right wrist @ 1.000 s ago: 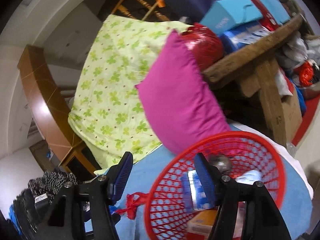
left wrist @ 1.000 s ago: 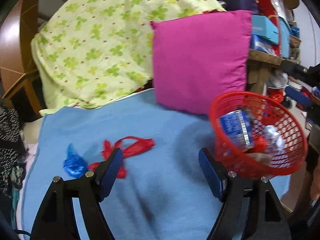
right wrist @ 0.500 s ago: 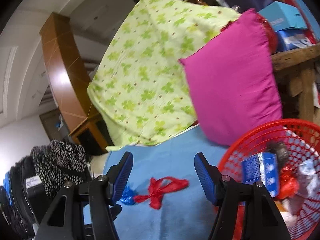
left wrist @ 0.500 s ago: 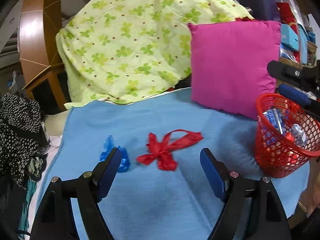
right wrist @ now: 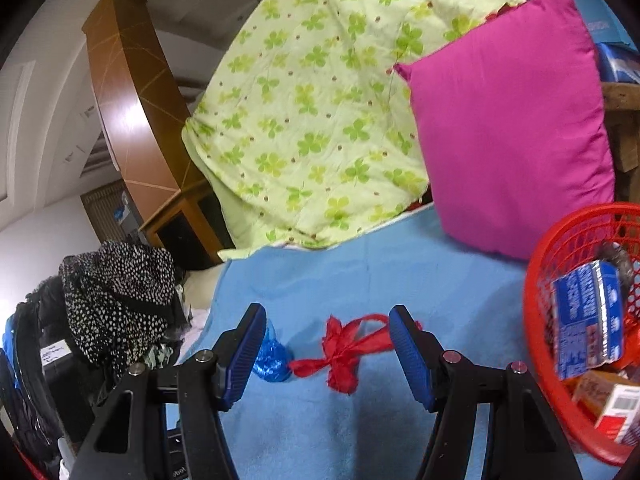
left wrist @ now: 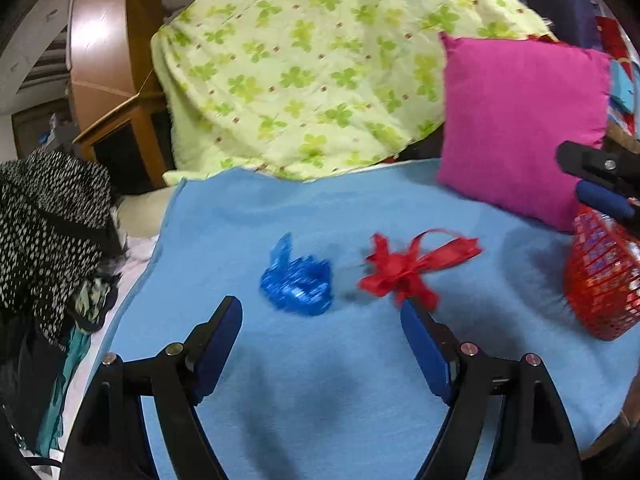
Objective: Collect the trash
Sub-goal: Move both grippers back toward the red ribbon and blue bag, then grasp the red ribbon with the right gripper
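Now blue wrapper (left wrist: 298, 286) sits centred; basket (left wrist: 600, 280) slid right.

Blue blanket (left wrist: 360, 380) — blue wrapper (left wrist: 298, 286), red ribbon (left wrist: 412, 268), red basket (right wrist: 560, 280), pink pillow (left wrist: 520, 124).

A crumpled blue wrapper (left wrist: 298, 286) lies flat on the blue blanket (left wrist: 320, 380), a knotted red ribbon (left wrist: 412, 270) just beside it at 3 o'clock. Farther toward 3 o'clock, a red mesh basket (left wrist: 600, 280) holds packets.
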Tool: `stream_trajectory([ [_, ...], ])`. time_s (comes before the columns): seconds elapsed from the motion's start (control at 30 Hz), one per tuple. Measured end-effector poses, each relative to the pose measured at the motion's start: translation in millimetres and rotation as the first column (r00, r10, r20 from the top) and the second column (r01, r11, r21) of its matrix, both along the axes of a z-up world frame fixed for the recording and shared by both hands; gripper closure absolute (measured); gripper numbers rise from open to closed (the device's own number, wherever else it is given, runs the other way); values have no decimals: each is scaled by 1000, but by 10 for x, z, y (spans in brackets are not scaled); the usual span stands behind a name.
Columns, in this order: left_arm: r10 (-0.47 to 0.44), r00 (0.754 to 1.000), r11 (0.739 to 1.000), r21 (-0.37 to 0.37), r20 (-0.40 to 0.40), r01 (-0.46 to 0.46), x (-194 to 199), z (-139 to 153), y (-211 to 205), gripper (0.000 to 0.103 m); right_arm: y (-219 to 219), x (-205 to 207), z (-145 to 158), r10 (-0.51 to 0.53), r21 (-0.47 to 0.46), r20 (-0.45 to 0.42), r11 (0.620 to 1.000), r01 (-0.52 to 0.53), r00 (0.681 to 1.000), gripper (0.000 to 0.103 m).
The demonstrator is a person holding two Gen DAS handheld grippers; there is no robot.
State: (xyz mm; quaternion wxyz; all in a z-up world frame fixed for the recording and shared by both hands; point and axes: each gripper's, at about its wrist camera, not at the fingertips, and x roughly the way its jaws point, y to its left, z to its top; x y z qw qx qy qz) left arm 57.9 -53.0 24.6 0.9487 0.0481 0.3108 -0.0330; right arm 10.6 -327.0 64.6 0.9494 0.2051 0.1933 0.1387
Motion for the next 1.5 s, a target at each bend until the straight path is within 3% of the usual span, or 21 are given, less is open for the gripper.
stream_trajectory([
  [0.4, 121, 986, 989, -67, -117, -129, 307, -546, 662, 21, 403, 543, -426, 60, -32, -215, 997, -69, 975, 35],
  [0.57, 128, 981, 987, -79, -143, -140, 389, -637, 769, 21, 612, 876, -667, 65, -75, -300, 993, -91, 952, 35],
  [0.83, 137, 975, 985, -76, -174, -152, 444, -718, 831, 21, 795, 1405, -1043, 26, -152, -366, 984, -88, 930, 37],
  [0.93, 137, 975, 986, -71, -173, -151, 484, -730, 815, 21, 874, 1561, -1210, 28, -172, -407, 979, -107, 913, 53],
  [1.1, 119, 978, 985, -104, -170, -138, 601, -736, 785, 21, 912, 1610, -1336, 14, -219, -431, 969, -119, 902, 69],
  [1.13, 111, 980, 985, -116, -166, -131, 625, -733, 771, 21, 878, 1599, -1330, 17, -204, -431, 972, -116, 902, 77],
  [1.17, 101, 982, 984, -131, -161, -122, 652, -727, 754, 21, 833, 1584, -1312, 26, -179, -434, 977, -114, 901, 80],
  [1.5, -5, 989, 963, -269, -145, -34, 1042, -748, 461, 21, 658, 1318, -1129, 29, -208, -391, 971, -119, 920, 82],
])
